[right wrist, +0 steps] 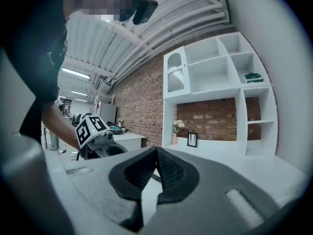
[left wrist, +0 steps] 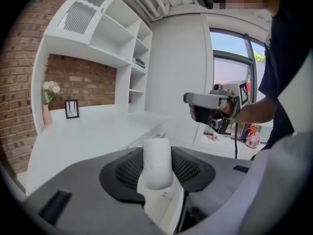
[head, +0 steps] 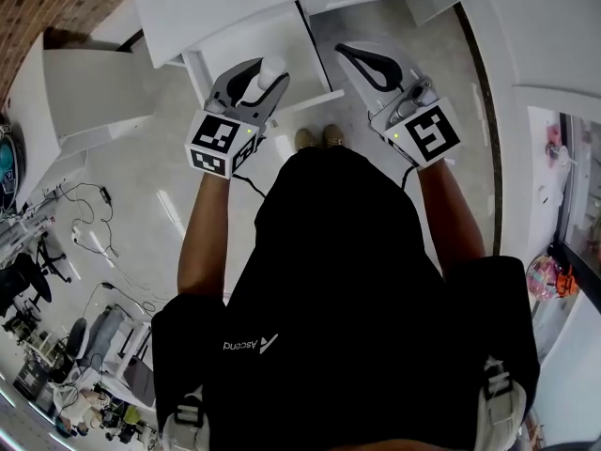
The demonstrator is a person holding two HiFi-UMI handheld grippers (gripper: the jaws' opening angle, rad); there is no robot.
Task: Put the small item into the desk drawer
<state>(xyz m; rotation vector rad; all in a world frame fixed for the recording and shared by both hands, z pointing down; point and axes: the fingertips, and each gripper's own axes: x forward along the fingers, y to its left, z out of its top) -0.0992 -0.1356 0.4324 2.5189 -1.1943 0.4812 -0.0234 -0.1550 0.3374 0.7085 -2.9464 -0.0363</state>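
The small item (head: 270, 69) is a white cylinder, and my left gripper (head: 264, 75) is shut on it; in the left gripper view the small item (left wrist: 156, 162) stands upright between the dark pads (left wrist: 191, 169). It hangs over the open white desk drawer (head: 237, 41), whose front rim (head: 315, 101) lies just below. To the right of the drawer, my right gripper (head: 342, 50) is held level with its jaws shut and nothing between them. The right gripper (right wrist: 156, 161) shows the same in its own view.
The white desk top (left wrist: 93, 131) runs to a brick wall and carries a vase of flowers (left wrist: 48, 99) and a small picture frame (left wrist: 72, 108). White shelves (right wrist: 230, 82) stand above it. The person's shoes (head: 319, 137) are on the pale floor; cables (head: 84, 224) lie left.
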